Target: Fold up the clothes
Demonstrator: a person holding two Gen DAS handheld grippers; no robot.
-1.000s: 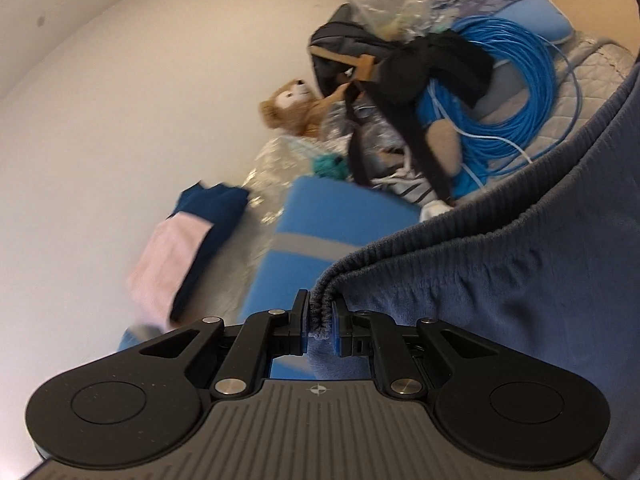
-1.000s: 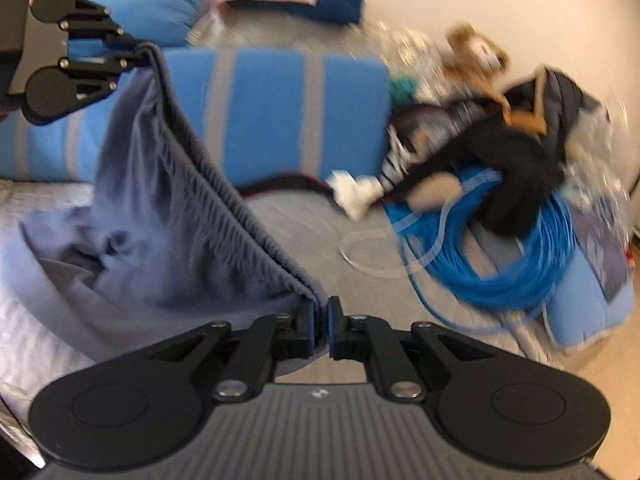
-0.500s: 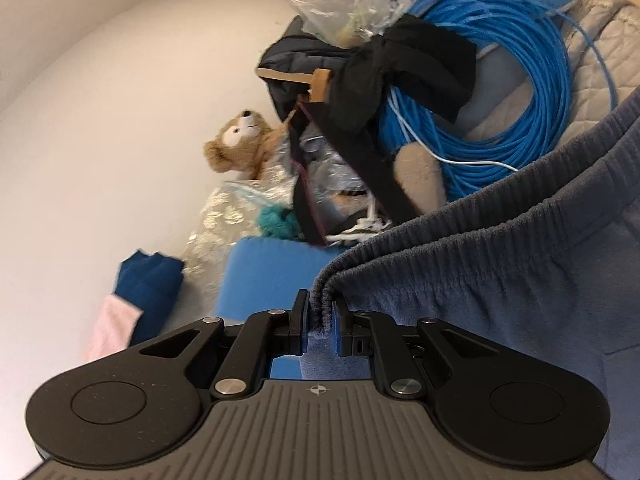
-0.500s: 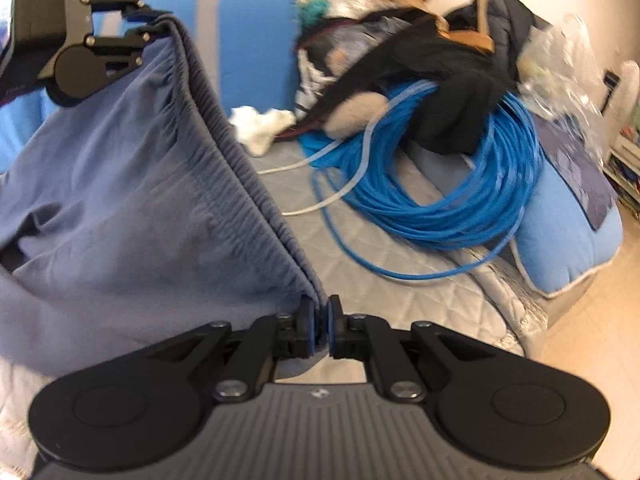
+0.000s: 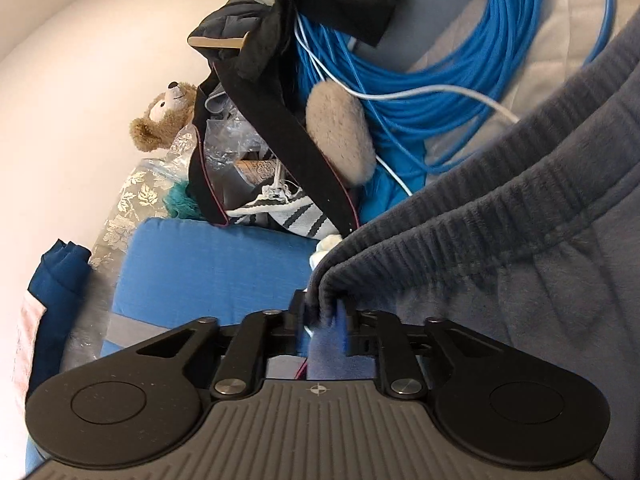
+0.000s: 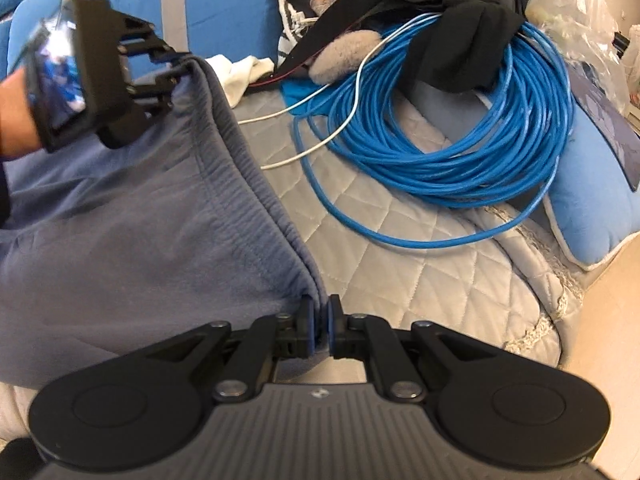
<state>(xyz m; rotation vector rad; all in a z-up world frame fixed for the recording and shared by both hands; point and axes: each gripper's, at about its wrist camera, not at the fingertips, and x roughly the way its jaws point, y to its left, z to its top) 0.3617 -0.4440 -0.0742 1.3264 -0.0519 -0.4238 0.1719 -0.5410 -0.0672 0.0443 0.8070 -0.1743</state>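
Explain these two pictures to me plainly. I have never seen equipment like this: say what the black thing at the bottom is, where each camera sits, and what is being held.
No robot here: a person holds a two-finger tool in each hand, with a wide-angle camera on each looking along its fingers. One picture is from the left tool, the other from the right.

The left hand-held gripper and the right hand-held gripper are each shut on an end of the ribbed waistband of grey-blue sweatpants, stretched between them above a quilted bed cover.

Beyond lie a coil of blue cable, black clothing, a blue cushion and a teddy bear.
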